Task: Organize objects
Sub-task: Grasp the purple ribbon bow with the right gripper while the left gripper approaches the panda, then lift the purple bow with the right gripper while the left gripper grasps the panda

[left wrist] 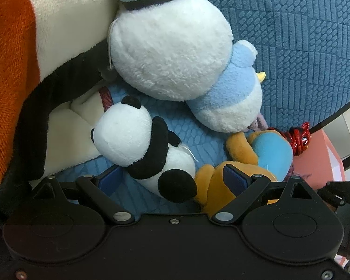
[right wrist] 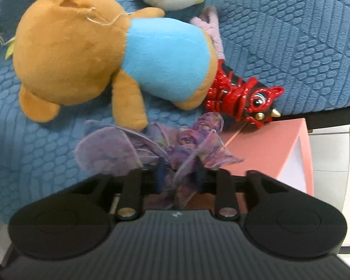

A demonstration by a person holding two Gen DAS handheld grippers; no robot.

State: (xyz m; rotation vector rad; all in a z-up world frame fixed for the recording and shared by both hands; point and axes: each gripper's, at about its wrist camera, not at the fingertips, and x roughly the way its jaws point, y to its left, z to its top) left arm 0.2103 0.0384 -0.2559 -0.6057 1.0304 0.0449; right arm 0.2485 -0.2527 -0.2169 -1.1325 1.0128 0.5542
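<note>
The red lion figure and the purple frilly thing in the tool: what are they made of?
Red lion figure: hard and glossy, probably painted plastic or resin; it shows sharp highlights. Purple frilly thing: thin, sheer fabric, organza-like; the blue cover shows through its ruffles.

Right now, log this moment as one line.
left hand-held gripper: open, panda plush between jaws | right hand-held gripper: shut on purple ribbon bow | surface: blue cushion

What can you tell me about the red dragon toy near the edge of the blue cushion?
The red dragon toy looks like glossy hard plastic, red with black along its ridged, segmented body. Its head has a round black-and-white eye, pointed ears and gold horn-like tips. It lies on the blue textured cushion at the cushion's edge, head towards the pink box. Its tail end runs behind the orange bear in the blue shirt. Neither claw touches it.
</note>
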